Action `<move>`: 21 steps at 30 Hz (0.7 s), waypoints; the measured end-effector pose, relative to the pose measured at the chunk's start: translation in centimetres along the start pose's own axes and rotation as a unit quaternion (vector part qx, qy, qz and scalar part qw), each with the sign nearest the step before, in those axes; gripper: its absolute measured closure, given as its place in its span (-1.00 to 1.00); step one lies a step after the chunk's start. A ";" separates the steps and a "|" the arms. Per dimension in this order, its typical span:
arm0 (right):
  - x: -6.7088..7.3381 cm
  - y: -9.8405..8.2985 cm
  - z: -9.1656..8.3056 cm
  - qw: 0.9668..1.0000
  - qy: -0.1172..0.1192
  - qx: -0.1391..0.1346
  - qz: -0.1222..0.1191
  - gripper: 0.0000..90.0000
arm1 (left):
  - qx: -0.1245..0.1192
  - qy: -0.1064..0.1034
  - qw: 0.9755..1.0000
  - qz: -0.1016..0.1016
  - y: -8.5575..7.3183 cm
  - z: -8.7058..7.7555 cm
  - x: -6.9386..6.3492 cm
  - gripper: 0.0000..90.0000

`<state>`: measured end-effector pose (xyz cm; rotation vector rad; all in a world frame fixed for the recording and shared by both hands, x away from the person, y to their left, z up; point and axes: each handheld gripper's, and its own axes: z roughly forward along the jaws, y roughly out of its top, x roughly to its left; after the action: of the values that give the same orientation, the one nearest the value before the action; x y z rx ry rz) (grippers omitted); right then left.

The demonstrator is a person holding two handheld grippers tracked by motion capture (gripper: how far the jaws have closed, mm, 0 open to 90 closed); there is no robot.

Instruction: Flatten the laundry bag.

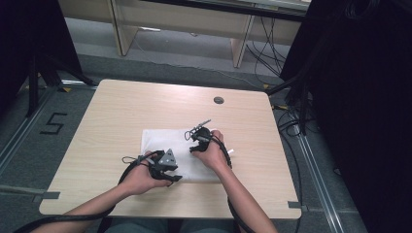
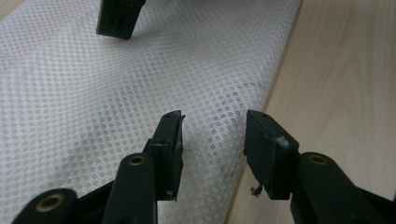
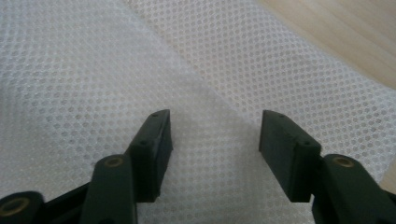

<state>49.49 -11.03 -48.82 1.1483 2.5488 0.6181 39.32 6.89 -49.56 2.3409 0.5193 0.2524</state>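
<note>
I've got the left gripper [image 1: 171, 175] at lower centre-left of the high view, jaws apart, nothing between them. In the left gripper view its tips hover right over the white mesh cloth [image 2: 116, 79], close to the edge where it meets the wooden table [image 2: 345, 70], which fills the right of that frame. Upper left of that frame a black jaw tip pokes in, prob. the other gripper.

The cloth lies flat-ish at mid-frame in the high view, on the table's near half, w/ both hands over it. A fold line runs diagonally across it in the right gripper view. I judge it light, limp, thin, perforated: it'll drape and bunch, not slip much. Best pinch is at an edge or corner, pads closing on the layers.

Right gripper [image 1: 194, 143] sits centre-right over the cloth, jaws wide apart, empty.

Containers: none in sight.
</note>
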 end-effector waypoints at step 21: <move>1.4 1.0 -1.3 0.999 0.029 0.015 -0.037 1.00 | 0.029 -0.003 1.000 0.005 -0.1 0.9 0.0 0.33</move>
<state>48.68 -9.73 -47.36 1.0558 2.6452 0.6065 39.57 6.41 -50.23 2.4001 0.5180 0.2379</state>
